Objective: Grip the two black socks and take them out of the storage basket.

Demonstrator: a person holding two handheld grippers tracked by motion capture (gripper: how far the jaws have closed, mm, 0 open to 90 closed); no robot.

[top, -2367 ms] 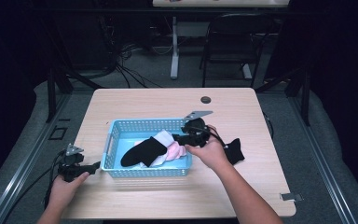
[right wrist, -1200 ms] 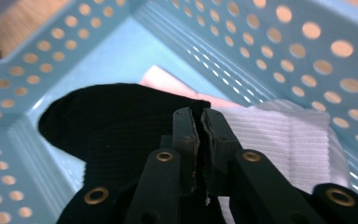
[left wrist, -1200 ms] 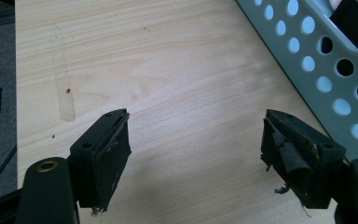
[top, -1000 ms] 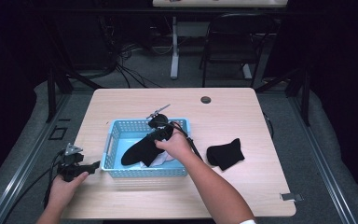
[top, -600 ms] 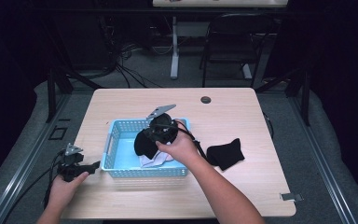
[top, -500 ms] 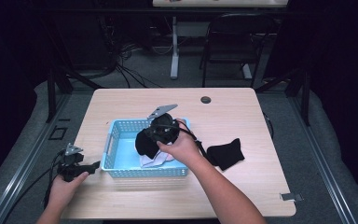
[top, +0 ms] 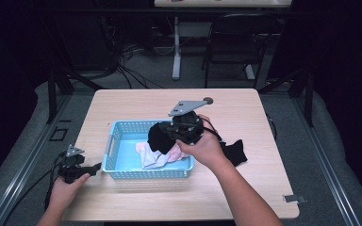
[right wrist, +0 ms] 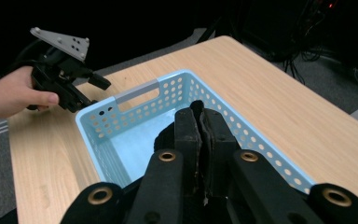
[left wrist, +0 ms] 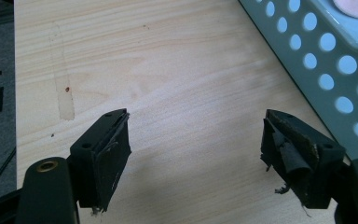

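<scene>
Hidden parts: in the high view the right gripper [top: 169, 133] is covering much of the black sock [top: 159, 137], so the sock's toe and cuff are not telling apart; the person's hand [top: 206, 149] is masking the near edge of a second black sock [top: 234, 151] lying on the worktop [top: 245, 188].
Cut off: in the left gripper view the blue basket [left wrist: 328, 70] is showing as one perforated wall at the upper right, its far end running out of the picture.
Hard to make out: in the right gripper view the black sock [right wrist: 196, 108] is appearing as a dark sliver between the fingers [right wrist: 186, 135], with a dark mass bulging just to their left.
Container: the blue basket [top: 117, 141] is sitting on the worktop, long side running left to right.
Contents: pale pink and white cloth [top: 156, 156] is lying bunched on its floor toward the right end.
Sock position: the black sock is hanging above the basket's right half, clear of the cloth below.
Sock axis: the bundle is drooping roughly downward from the grip; which end is lowest cannot be told.
Right gripper [right wrist: 200, 126]: fingers are pressing together, pinching the black sock.
Left gripper [top: 93, 167]: resting at the worktop's left edge, just beside the basket.
Left gripper fingers [left wrist: 107, 154]: spreading wide over bare wood, nothing between them.
</scene>
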